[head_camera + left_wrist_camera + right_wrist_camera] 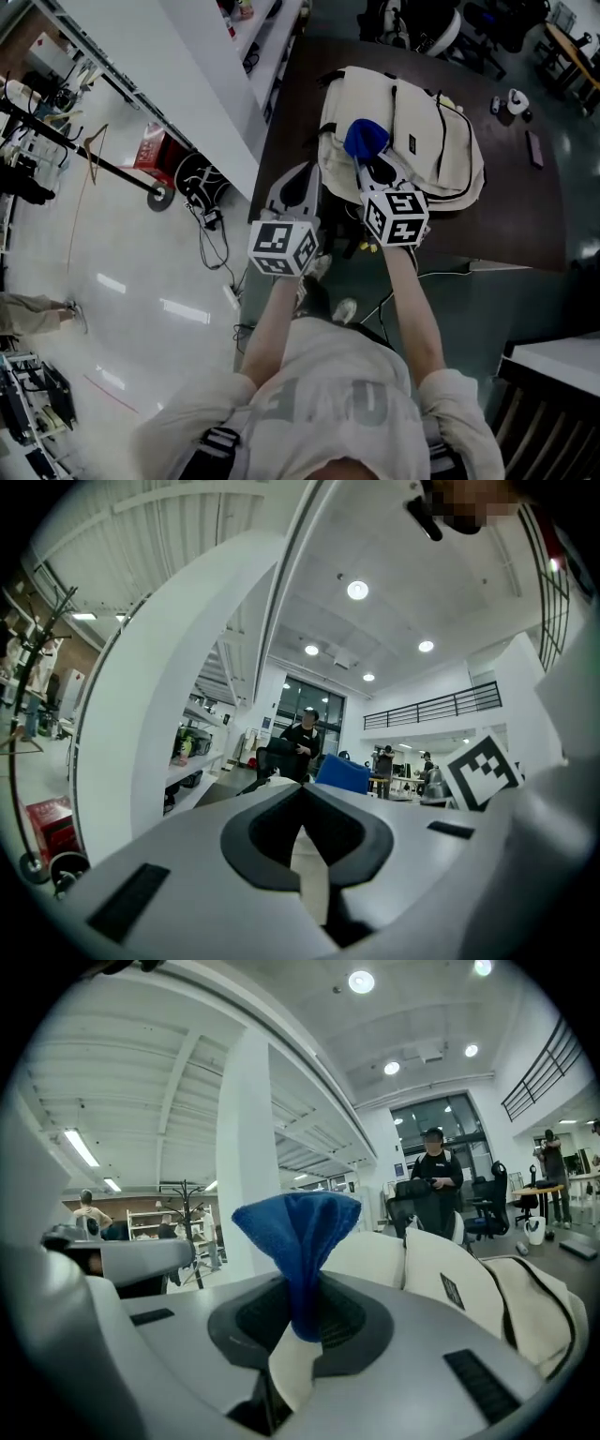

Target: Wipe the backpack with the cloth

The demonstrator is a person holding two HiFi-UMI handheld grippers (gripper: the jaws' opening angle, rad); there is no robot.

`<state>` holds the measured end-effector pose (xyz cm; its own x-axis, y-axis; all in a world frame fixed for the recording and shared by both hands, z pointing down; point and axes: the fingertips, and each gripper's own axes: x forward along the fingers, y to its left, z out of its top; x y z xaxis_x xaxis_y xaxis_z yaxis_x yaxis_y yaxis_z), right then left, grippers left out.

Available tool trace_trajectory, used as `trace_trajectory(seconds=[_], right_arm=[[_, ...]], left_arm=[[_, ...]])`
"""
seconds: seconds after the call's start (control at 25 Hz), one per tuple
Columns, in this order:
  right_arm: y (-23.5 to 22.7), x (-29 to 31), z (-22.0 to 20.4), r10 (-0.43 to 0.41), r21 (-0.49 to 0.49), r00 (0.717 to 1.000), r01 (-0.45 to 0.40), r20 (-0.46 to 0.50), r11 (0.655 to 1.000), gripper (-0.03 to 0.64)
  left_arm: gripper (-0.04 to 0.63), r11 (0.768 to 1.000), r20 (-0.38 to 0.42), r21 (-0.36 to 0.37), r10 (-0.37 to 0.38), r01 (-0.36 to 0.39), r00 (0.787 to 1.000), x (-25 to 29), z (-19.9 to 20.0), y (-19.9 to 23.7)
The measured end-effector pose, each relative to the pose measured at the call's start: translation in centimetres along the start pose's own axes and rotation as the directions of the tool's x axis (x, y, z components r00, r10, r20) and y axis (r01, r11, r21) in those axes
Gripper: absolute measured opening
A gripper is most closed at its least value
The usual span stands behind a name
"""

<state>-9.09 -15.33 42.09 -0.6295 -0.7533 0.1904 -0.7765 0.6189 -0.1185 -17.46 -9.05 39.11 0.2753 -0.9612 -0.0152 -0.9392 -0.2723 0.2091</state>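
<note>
Item: cream backpack (427,131), lying flat on the dark worktop (525,220), nearer its left edge than its right. Item: blue cloth (366,138), pinched by one bunched end in my right hand-held gripper (364,164). Its free tuft fans out past the jaws over the backpack's near left part; whether it touches the fabric I cannot tell. Item: my left hand-held gripper (296,186), jaws pressed together on nothing, by the worktop's left edge, beside the backpack and not bracing it. Risks, as I judge them: the pinch is narrow, so a hard drag could pull the cloth out. The bag is unheld, so each stroke may slide or rumple it towards an edge. With so little cloth exposed, my jaw tips could scrape the fabric, or snag a strap or zip, instead of wiping.
</note>
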Motion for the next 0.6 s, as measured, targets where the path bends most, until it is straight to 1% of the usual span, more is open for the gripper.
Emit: trace_trajectory(seconds=[0.16, 0.24, 0.44, 0.6], right_arm=[[1.4, -2.1, -2.1, 0.014, 0.002, 1.000, -0.014, -0.024, 1.000, 0.044], [1.7, -2.8, -2.3, 0.014, 0.005, 1.000, -0.014, -0.021, 1.000, 0.044], [1.5, -4.1, -0.6, 0.013, 0.015, 1.000, -0.013, 0.028, 1.000, 0.044], [0.2, -4.3, 1.4, -0.009, 0.025, 0.997, 0.008, 0.074, 1.000, 0.044]], left_arm=[[0.002, 1.000, 0.006, 0.005, 0.024, -0.024, 1.000, -2.6, -0.2, -0.6], [0.002, 1.000, 0.014, 0.016, 0.026, -0.026, 1.000, -3.3, 0.1, -1.0], [0.002, 0.999, 0.033, 0.031, 0.022, -0.023, 0.999, -3.7, 1.1, -1.8], [0.002, 0.999, 0.035, 0.036, -0.006, 0.005, 0.999, -2.8, 1.4, -2.7]])
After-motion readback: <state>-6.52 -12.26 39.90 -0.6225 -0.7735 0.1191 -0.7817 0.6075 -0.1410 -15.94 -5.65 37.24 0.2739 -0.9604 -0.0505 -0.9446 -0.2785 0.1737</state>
